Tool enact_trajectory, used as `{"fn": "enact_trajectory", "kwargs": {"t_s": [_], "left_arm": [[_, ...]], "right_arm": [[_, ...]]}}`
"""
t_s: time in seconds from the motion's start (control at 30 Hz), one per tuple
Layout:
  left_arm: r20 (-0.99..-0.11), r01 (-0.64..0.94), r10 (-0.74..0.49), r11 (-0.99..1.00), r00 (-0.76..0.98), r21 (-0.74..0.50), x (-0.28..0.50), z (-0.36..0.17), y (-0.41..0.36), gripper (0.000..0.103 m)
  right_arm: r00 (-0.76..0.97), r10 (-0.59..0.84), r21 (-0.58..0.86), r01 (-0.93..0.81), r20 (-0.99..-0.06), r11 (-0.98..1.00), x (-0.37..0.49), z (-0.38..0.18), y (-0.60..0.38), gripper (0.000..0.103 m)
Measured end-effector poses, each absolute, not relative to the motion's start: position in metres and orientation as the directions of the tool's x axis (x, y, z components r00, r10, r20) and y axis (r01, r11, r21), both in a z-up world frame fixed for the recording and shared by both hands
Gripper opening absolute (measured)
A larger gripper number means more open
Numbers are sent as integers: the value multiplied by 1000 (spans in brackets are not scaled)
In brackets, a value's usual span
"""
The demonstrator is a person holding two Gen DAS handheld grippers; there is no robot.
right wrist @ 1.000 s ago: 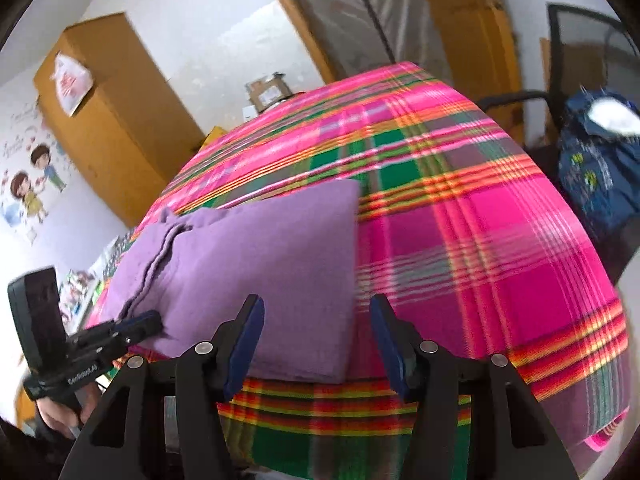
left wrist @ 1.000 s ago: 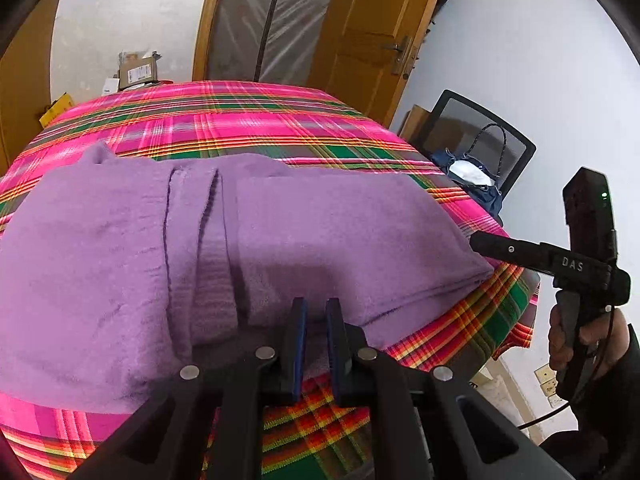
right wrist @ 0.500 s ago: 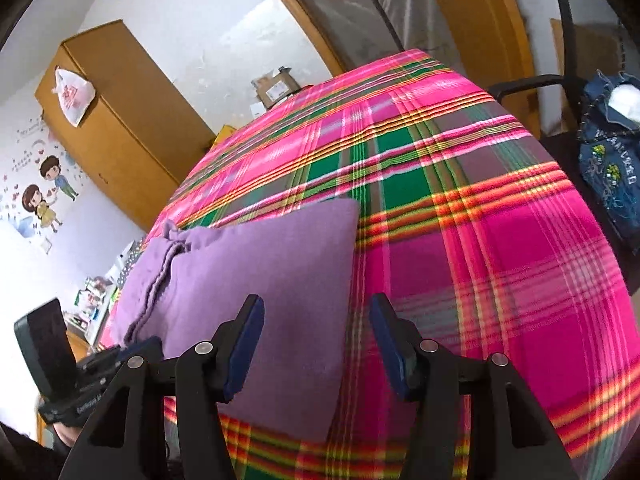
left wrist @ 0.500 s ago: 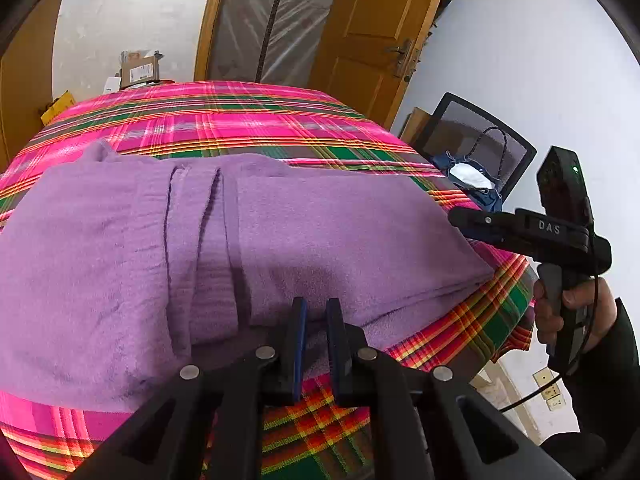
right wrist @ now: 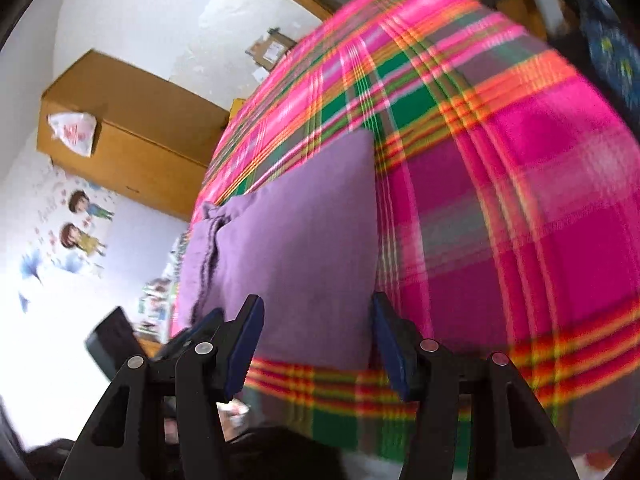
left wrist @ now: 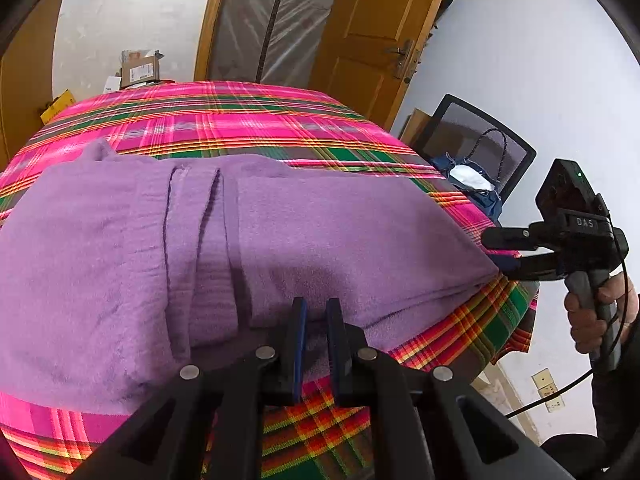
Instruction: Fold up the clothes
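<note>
Right hand-held gripper [left wrist: 500,252] nearer fleecy garment [left wrist: 280,236].

Your right gripper [right wrist: 318,336] now sits at the right corner of the purple garment [left wrist: 280,240], jaws wide either side of that corner; a second ago it hung off beyond the cloth [left wrist: 240,120]. Its view has rolled, so the cloth now tilts steeply and blurs. Your hand [left wrist: 596,316] on its handle has come closer to the table edge.
</note>
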State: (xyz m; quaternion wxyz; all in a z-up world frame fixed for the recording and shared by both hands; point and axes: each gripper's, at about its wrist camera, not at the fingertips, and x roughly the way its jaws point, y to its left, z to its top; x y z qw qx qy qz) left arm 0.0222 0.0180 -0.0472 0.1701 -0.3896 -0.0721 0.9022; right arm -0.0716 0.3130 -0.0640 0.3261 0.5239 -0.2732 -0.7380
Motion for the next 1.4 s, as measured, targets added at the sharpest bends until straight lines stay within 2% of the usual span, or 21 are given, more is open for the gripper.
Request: {"fn": "enact_trajectory", "kwargs": {"t_s": [0.23,0.6,0.83,1.03,1.23,1.4], "left_arm": [[-677,-252,366,-930,-639,-266,23,-47,17,9],[-671,-256,379,-925,-637,-280,23,-47,15,9],[-670,-256,381,-924,-637,-282,23,-48,15,9],[-672,-256,377,-926,-638,-277,23,-47,16,9],[-675,-256,376,-927,-635,-275,23,-46,17,9],[-677,-259,377,-926,-633,-274,22,-46,16,9]], "right_arm": [[-184,-799,781,177,-572,-599,-60,-67,309,57],[-313,-828,831,166,-466,-530,-70,-69,310,57],[-327,-836,837,187,-440,-514,-58,-69,303,57],[-352,-813,806,214,-463,-552,-60,-67,292,56],[-371,-767,746,236,-524,-623,-63,-67,282,46],[-394,-755,742,222,-524,-632,-60,-70,287,15]]}}
